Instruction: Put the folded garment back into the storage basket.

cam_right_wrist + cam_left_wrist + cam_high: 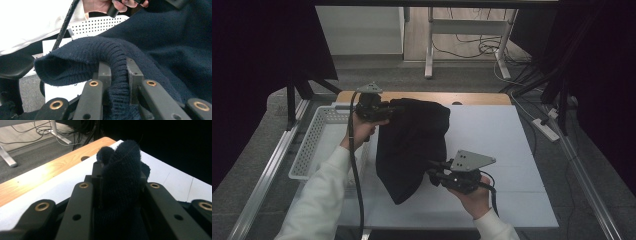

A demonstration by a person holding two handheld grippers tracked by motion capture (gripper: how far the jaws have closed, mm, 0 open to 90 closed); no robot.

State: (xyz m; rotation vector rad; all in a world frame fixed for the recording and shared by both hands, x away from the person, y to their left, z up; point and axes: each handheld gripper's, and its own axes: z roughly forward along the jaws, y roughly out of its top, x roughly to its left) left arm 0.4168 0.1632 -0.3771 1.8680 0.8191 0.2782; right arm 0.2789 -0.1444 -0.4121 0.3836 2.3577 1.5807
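One dark navy knitted garment (pixel 414 145) hangs between my two grippers above the white table surface (pixel 492 135), lifted clear at its upper part while its lower point droops toward the near edge of the table. My left gripper (pixel 387 107) holds the garment's upper far corner; in the left gripper view its two black jaws are closed on a bunched fold of knit (pixel 120 177), which stands up between them and fills the gap. My right gripper (pixel 434 167) holds the garment's right-hand edge lower down; in the right gripper view its two jaws pinch a ribbed hem (pixel 117 67), with one rolled cuff-like fold (pixel 62 66) curling off to the left of them.

Two hands are in view from above, one on each gripper: the left hand (pixel 362 127) in a white sleeve (pixel 319 195), and the right hand (pixel 474 192) near the table's front. Each gripper carries one grey three-cornered plate, two in all: the left one (pixel 370 88) and the right one (pixel 470 160). One black cable (pixel 357 175) trails down from the left gripper along the sleeve.

One white perforated basket (pixel 314 145) sits at the table's left side, just beside the hanging garment. A strip of wooden tabletop (pixel 472 98) shows beyond the white surface. On the floor farther back I count one white power strip (pixel 548 129) and a loose tangle of cables (pixel 482 47).
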